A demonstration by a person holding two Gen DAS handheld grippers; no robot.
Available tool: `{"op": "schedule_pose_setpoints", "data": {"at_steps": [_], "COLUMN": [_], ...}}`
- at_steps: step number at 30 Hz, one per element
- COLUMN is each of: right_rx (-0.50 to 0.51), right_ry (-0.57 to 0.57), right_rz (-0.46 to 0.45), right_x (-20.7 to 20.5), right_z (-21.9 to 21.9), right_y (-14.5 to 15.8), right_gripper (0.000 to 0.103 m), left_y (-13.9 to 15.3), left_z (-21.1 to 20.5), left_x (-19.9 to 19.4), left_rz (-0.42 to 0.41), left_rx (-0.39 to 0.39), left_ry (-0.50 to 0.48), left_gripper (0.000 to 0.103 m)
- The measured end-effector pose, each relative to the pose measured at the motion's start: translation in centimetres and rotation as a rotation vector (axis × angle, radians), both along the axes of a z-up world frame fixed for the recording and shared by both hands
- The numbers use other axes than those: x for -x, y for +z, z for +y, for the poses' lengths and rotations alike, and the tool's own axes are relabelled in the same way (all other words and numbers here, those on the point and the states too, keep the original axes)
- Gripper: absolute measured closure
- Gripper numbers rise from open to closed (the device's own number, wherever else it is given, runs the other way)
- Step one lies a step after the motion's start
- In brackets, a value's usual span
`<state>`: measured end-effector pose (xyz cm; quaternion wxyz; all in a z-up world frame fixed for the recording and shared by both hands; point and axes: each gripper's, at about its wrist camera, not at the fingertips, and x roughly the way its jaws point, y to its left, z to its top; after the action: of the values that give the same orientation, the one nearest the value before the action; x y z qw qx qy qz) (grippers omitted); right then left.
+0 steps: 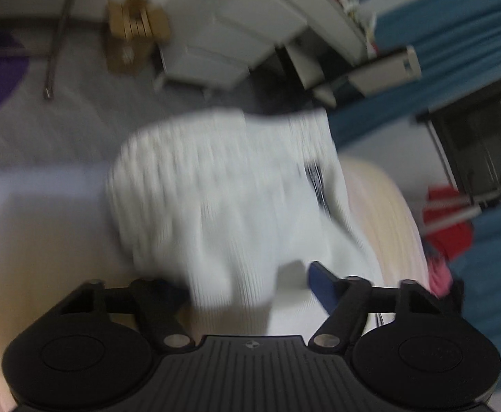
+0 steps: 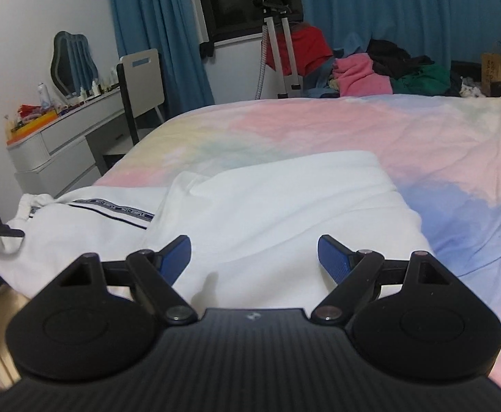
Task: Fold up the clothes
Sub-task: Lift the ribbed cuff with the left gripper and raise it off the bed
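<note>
My right gripper (image 2: 254,257) is released: its blue fingers (image 2: 334,261) stand wide apart just above the white garment (image 2: 278,206), and I cannot tell whether they touch the cloth. The garment lies flat and partly folded on the bed (image 2: 422,144), on a pastel sheet of pink, yellow and blue. A portion carrying a dark lettered stripe (image 2: 113,207) extends toward 9 o'clock. In the left wrist view, which is heavily blurred, my left gripper (image 1: 250,285) has white ribbed cloth bunched between its fingers; one blue finger (image 1: 324,286) is exposed at 3 o'clock, the other is covered by cloth, so I cannot tell whether the grasp is clenched. At 12 o'clock beyond the bed stand blue curtains (image 2: 405,7), a garment steamer (image 2: 278,34) and a pile of clothes (image 2: 370,68); a white dresser (image 2: 65,144) stands at 10 o'clock.
</note>
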<state>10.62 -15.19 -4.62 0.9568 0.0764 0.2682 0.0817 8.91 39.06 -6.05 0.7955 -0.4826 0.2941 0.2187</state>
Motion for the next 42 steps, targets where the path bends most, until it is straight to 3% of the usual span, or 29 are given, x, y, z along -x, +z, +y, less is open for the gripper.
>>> {"op": "schedule_pose_setpoints", "data": {"at_steps": [3, 9, 15, 20, 27, 32, 37, 39, 42], "right_rx": [0.056, 0.209, 0.142, 0.032, -0.045, -0.129, -0.203, -0.239, -0.309], "right_ry": [0.041, 0.088, 0.075, 0.02, -0.108, -0.21, -0.319, -0.363, -0.427], "right_rz": [-0.002, 0.051, 0.076, 0.045, -0.044, -0.094, -0.121, -0.119, -0.128], "right_x": [-0.4, -1.3, -1.7, -1.2, 0.1, 0.7, 1.0, 0.9, 1.1], "right_z": [1.2, 4.1, 3.3, 1.0, -3.8, -8.3, -13.0, -14.9, -17.6], "right_y": [-0.9, -3.9, -3.5, -1.4, 1.8, 3.4, 3.8, 3.6, 3.3], "right_gripper": [0.02, 0.018, 0.018, 0.02, 0.02, 0.02, 0.02, 0.02, 0.02], "left_y": [-0.6, 1.3, 4.3, 9.7, 17.7, 20.2, 19.3, 17.7, 13.3], "left_z": [0.5, -2.6, -6.1, -11.6, -23.9, -34.6, -45.3, -49.8, -57.3], "left_x": [-0.1, -2.1, -2.7, -1.4, -1.1, -2.6, -4.5, -5.0, -5.2], "left_rz": [-0.015, -0.018, -0.066, -0.216, -0.396, -0.475, -0.526, -0.53, -0.526], "left_rx": [-0.015, -0.218, -0.378, -0.494, -0.62, -0.721, -0.783, -0.822, -0.952], "left_ry": [0.041, 0.006, -0.009, -0.028, -0.073, -0.138, -0.224, -0.28, -0.41], "left_gripper": [0.042, 0.07, 0.082, 0.084, 0.085, 0.087, 0.088, 0.088, 0.088]}}
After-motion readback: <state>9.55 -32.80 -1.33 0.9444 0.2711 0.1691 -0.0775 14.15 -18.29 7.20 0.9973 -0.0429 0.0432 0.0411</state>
